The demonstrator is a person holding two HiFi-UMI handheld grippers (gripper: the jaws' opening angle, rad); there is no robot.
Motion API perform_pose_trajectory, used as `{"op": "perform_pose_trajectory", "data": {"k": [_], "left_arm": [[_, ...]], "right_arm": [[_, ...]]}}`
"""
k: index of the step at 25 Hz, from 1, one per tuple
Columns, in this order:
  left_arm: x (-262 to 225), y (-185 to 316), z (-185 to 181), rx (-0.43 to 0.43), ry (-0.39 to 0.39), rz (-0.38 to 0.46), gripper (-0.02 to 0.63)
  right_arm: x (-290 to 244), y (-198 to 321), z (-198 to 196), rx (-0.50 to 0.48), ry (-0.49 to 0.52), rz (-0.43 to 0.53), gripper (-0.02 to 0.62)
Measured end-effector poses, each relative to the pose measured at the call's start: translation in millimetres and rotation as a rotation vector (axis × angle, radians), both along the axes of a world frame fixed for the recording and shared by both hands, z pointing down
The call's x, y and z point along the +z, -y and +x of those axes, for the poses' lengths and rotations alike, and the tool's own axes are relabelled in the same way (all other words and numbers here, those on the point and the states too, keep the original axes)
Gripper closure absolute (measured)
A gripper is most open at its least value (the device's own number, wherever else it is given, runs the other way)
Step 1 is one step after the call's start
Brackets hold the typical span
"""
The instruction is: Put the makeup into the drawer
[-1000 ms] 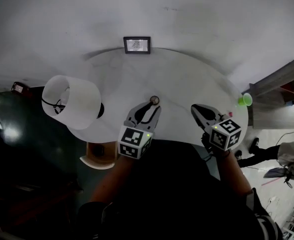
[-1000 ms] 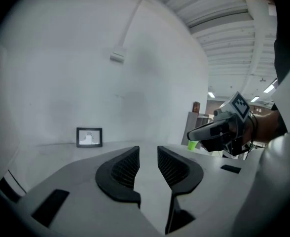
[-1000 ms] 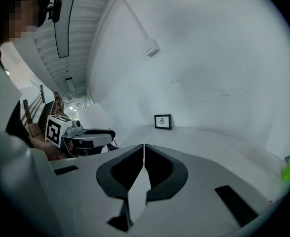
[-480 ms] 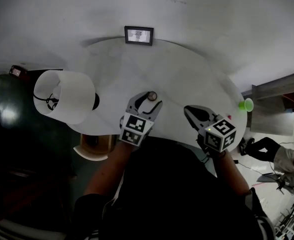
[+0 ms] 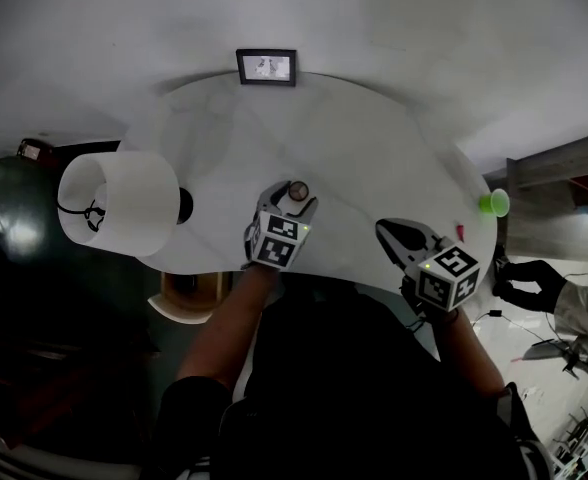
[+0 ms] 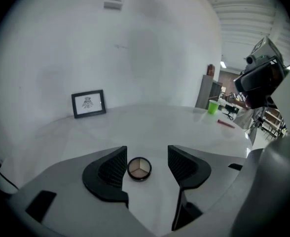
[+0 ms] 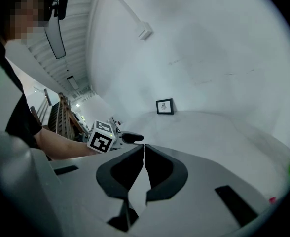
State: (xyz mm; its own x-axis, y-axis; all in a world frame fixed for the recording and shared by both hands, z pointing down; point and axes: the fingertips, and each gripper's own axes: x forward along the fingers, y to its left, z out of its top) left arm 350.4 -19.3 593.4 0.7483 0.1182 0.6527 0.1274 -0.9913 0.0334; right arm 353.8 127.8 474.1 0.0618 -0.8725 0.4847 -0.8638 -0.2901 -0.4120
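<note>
**Left tool released over the makeup on a white bench**

From my remote station, the round white bench spreads out ahead of both tools. A big white lampshade sits well off to the left of the left tool. That tool tips down toward the benchtop; its jaws have just been opening and stand apart, released. To its right and apart from it, the right tool is clenched, jaw tips meeting with nothing between them. A small framed picture stands at the bench's far edge, straight beyond the left tool. A green cup sits by the bench rim, out to the right of the right tool. The makeup, a round compact with its shades showing, lies flat on the bench between the left tool's jaws, just beside the left-hand one and gripped by neither. A thin red stick lies near the cup, on the right tool's side.
</note>
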Motion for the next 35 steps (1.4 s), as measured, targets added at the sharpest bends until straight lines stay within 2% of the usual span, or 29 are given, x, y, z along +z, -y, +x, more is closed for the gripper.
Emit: {"op": "perform_pose_trajectory", "data": {"k": [6,12,24,30,35], "left_arm": [[25.8,-3.4,-4.3,0.009,0.071,-0.012,0.350],[46.1,-2.4,-0.6,0.002,0.150,0.022,0.351],[55.8,9.7,7.1,-0.059,0.188,0.098,0.351],[70.4,8.8,3.7,-0.084,0.248,0.071,0.353],[69.8,6.6,5.6,-0.095,0.237,0.094,0.382]], "right_arm": [[3.7,-17.7,-4.8,0.040,0.025,-0.023,0.578],[7.0,-28.1,-13.0,0.039,0.014,-0.036,0.578],[11.3,-46.8,-16.8,0.045,0.036,-0.030,0.578],[10.7,-52.6,-11.8,0.029,0.042,-0.023,0.578],[6.8,-56.0,-2.5,0.001,0.046,-0.023,0.578]]}}
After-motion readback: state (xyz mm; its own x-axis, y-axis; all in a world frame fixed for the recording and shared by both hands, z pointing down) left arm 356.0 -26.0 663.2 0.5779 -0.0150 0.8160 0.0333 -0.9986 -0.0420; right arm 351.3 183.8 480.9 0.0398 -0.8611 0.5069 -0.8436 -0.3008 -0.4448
